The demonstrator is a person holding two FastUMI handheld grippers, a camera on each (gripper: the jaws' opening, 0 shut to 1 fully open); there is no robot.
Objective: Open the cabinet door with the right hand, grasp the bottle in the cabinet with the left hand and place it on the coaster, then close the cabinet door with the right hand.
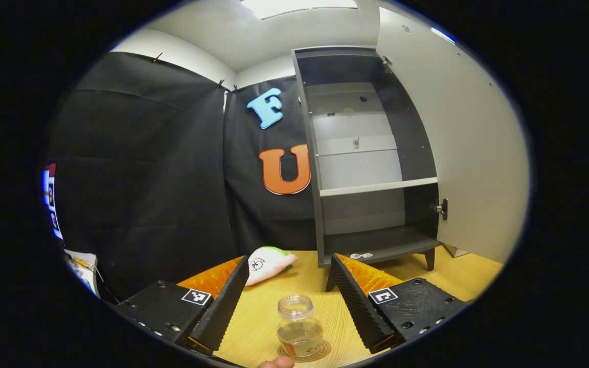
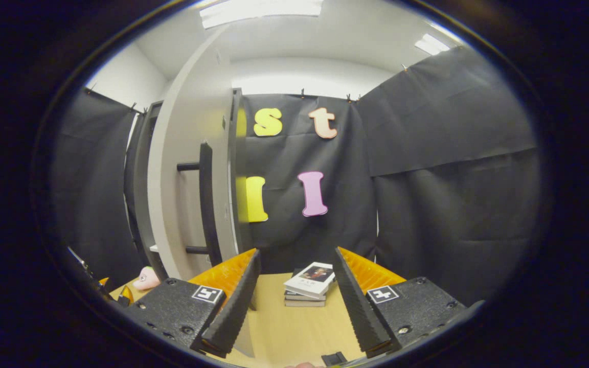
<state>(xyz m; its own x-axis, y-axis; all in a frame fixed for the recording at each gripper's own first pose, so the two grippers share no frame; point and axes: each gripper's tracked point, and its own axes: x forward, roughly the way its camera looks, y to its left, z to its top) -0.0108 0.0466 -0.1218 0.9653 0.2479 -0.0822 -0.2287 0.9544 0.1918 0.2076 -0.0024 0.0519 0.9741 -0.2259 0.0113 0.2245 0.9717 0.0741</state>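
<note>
In the left gripper view a small clear bottle (image 1: pixel 298 325) stands upright on a round coaster (image 1: pixel 304 351) on the wooden table. My left gripper (image 1: pixel 289 299) is open, its fingers on either side of the bottle and apart from it. Behind them the dark cabinet (image 1: pixel 371 158) stands with bare shelves, its pale door (image 1: pixel 458 138) swung wide to the right. In the right gripper view my right gripper (image 2: pixel 294 299) is open and holds nothing. The cabinet door (image 2: pixel 192 194) with its dark bar handle (image 2: pixel 206 204) stands just left of this gripper.
A white and pink plush toy (image 1: pixel 269 263) lies on the table left of the cabinet's foot. A small stack of books (image 2: pixel 309 284) sits on the table ahead of the right gripper. A fingertip (image 1: pixel 276 362) shows at the bottom edge, near the coaster.
</note>
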